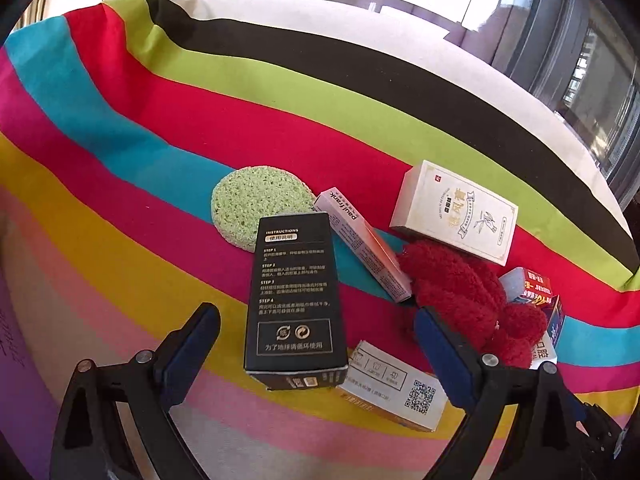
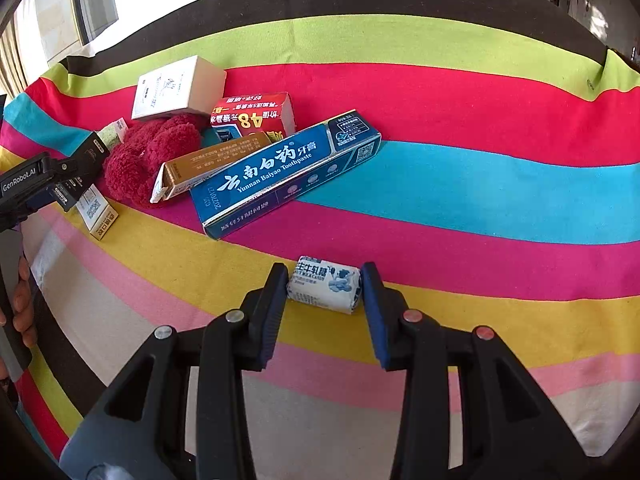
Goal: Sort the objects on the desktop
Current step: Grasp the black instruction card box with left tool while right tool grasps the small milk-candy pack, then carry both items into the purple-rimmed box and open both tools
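Observation:
In the left wrist view my left gripper [image 1: 316,320] is open, its fingers on either side of a black instruction box [image 1: 294,300] without touching it. Around the box lie a green round sponge [image 1: 252,204], a pink paul frank box [image 1: 364,244], a red fluffy cloth [image 1: 468,300], a white and gold box [image 1: 456,212] and a white and yellow box with a QR code [image 1: 396,388]. In the right wrist view my right gripper [image 2: 325,280] is shut on a white and blue milk candy [image 2: 326,285], low over the yellow stripe. A blue Yunnan Baiyao toothpaste box [image 2: 284,172] lies beyond it.
A striped multicoloured cloth [image 2: 480,184] covers the table. In the right wrist view a gold box [image 2: 212,164] and a red box marked 48 [image 2: 252,116] lie in the pile by the toothpaste box. The left gripper's body [image 2: 28,184] shows at the left edge. Windows lie behind.

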`<state>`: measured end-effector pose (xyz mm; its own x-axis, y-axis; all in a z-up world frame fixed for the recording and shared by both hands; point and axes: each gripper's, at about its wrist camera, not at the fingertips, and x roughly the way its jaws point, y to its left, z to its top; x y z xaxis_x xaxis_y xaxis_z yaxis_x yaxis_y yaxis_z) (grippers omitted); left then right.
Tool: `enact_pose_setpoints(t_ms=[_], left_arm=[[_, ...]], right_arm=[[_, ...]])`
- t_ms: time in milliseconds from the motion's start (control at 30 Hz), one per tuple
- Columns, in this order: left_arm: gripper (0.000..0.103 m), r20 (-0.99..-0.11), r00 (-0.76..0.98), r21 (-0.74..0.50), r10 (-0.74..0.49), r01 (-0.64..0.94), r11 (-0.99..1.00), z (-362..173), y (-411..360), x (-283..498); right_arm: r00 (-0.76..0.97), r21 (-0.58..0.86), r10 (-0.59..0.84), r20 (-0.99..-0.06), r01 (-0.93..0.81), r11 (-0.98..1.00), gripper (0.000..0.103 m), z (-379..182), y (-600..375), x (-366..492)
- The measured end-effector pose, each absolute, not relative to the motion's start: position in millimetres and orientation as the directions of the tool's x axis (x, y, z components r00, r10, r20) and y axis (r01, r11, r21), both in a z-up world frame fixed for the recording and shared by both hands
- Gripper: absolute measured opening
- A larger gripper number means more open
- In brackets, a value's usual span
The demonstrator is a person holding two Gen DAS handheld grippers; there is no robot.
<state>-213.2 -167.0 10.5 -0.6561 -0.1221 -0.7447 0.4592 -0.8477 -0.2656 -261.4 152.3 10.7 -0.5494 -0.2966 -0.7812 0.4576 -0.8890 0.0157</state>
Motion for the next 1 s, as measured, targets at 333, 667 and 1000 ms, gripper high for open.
enact_pose_setpoints(t_ms=[333,667,1000], left_arm=[[0.039,-0.757,-0.641,-0.244,-0.123,0.453,-0.858,4,-169,-210],[0.040,-0.722,-0.689,-0.207,-0.057,0.294,-0.933,21,-109,-134],[0.040,-0.748,-0.660,-0.177,0.070,0.096,-0.980,16,-76,-70]], right_arm=[[-0.552,0.013,-0.292,-0.781,0.454,-0.891,0.040,9,150,-262],[-0.569,-0.028,-0.252,-0.783,0.436,-0.899,0.040,7,143,-257],[-0.555,0.000,-0.234,-0.798,0.389,-0.921,0.040,9,166,-156]])
